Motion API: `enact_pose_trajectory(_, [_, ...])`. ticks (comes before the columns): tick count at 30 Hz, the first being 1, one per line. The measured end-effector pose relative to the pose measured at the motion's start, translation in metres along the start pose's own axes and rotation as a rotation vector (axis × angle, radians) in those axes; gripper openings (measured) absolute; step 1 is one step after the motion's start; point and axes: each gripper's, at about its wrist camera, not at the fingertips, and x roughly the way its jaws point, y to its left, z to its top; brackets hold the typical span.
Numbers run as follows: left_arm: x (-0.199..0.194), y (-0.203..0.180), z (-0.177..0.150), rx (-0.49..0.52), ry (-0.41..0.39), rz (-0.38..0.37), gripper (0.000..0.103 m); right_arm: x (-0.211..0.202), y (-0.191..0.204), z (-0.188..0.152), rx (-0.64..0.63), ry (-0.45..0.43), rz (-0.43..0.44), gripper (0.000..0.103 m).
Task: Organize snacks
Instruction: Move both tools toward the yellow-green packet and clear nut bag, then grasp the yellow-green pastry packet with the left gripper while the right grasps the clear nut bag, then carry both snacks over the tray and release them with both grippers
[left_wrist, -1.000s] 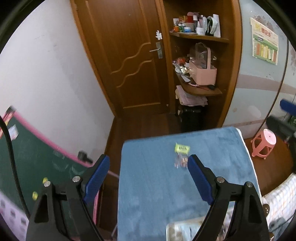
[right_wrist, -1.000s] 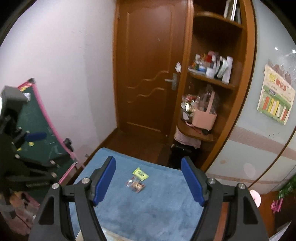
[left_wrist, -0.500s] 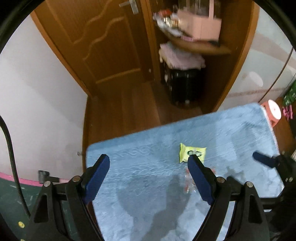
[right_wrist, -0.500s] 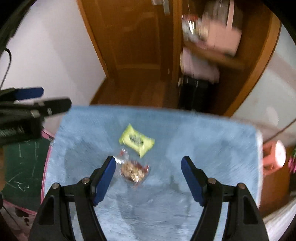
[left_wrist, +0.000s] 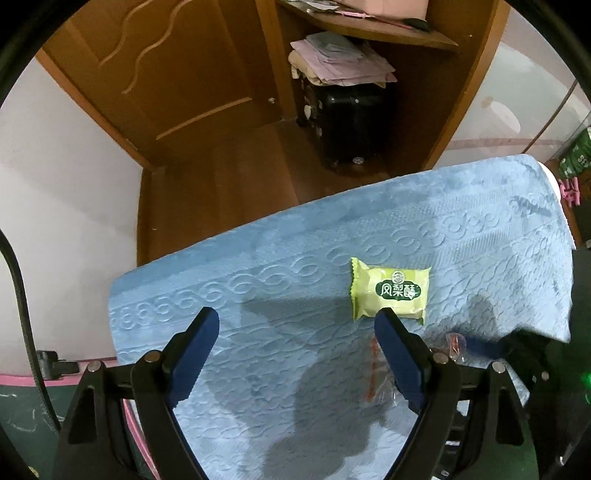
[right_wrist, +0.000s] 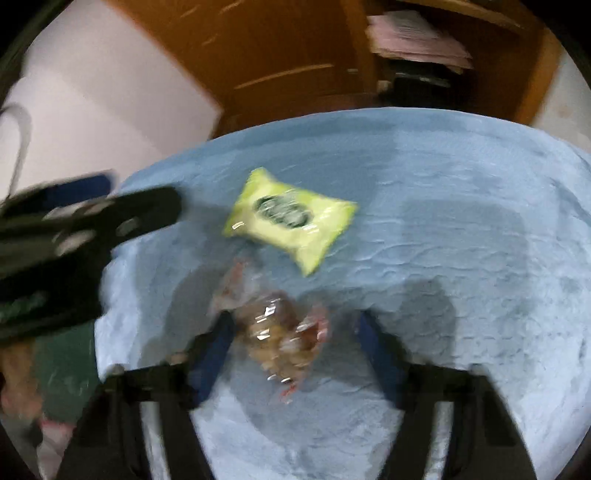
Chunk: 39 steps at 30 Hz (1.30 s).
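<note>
A yellow-green snack packet lies on the blue cloth-covered table; it also shows in the right wrist view. A clear-wrapped brown snack lies just in front of it, partly hidden behind my left finger in the left wrist view. My left gripper is open above the cloth, left of the yellow packet. My right gripper is open, its blurred fingers on either side of the clear-wrapped snack.
The table's far edge drops to a wooden floor with a brown door and a shelf unit holding a black case. The left gripper's body shows at the left of the right wrist view.
Both grippers have dropped lower and closer to the snacks. The right gripper now straddles the clear-wrapped snack; the left has neared the yellow packet.
</note>
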Motion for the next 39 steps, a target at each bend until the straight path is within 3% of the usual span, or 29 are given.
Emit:
enact_pose_trajectory(1, [0.003, -0.001, 0.001, 0.0, 0.003, -0.004, 0.086, -0.002, -0.001, -0.002, 0.004, 0.015, 0.046, 0.04])
enact_pose_trajectory(10, [0.042, -0.04, 0.013, 0.03, 0.056, -0.07, 0.086, -0.047, -0.045, -0.026, 0.086, -0.041, -0.114, 0.04])
enact_pose_trajectory(17, [0.073, -0.058, 0.022, -0.007, 0.103, -0.073, 0.088, -0.078, -0.092, -0.051, 0.208, -0.069, -0.122, 0.04])
enact_pose_trajectory(18, [0.075, -0.058, 0.021, -0.015, 0.102, -0.071, 0.087, -0.078, -0.097, -0.051, 0.218, -0.07, -0.118, 0.04])
enact_pose_trajectory(20, [0.073, -0.058, 0.018, -0.023, 0.092, -0.1, 0.074, -0.085, -0.103, -0.058, 0.241, -0.077, -0.097, 0.04])
enact_pose_trajectory(22, [0.066, -0.06, 0.014, -0.014, 0.086, -0.101, 0.052, -0.088, -0.103, -0.059, 0.244, -0.086, -0.091, 0.04])
enact_pose_trajectory(25, [0.055, -0.062, 0.005, -0.012, 0.083, -0.084, 0.051, -0.1, -0.102, -0.068, 0.245, -0.106, -0.067, 0.04])
enact_pose_trajectory(31, [-0.02, -0.074, -0.03, 0.011, 0.007, -0.09, 0.051, -0.144, -0.082, -0.085, 0.224, -0.177, 0.004, 0.04])
enact_pose_trajectory(35, [-0.111, -0.087, -0.076, 0.073, -0.078, -0.079, 0.051, -0.191, -0.063, -0.111, 0.189, -0.236, 0.038, 0.04])
enact_pose_trajectory(39, [-0.199, -0.1, -0.125, 0.06, -0.142, -0.082, 0.051, -0.255, -0.037, -0.146, 0.116, -0.327, 0.027, 0.04])
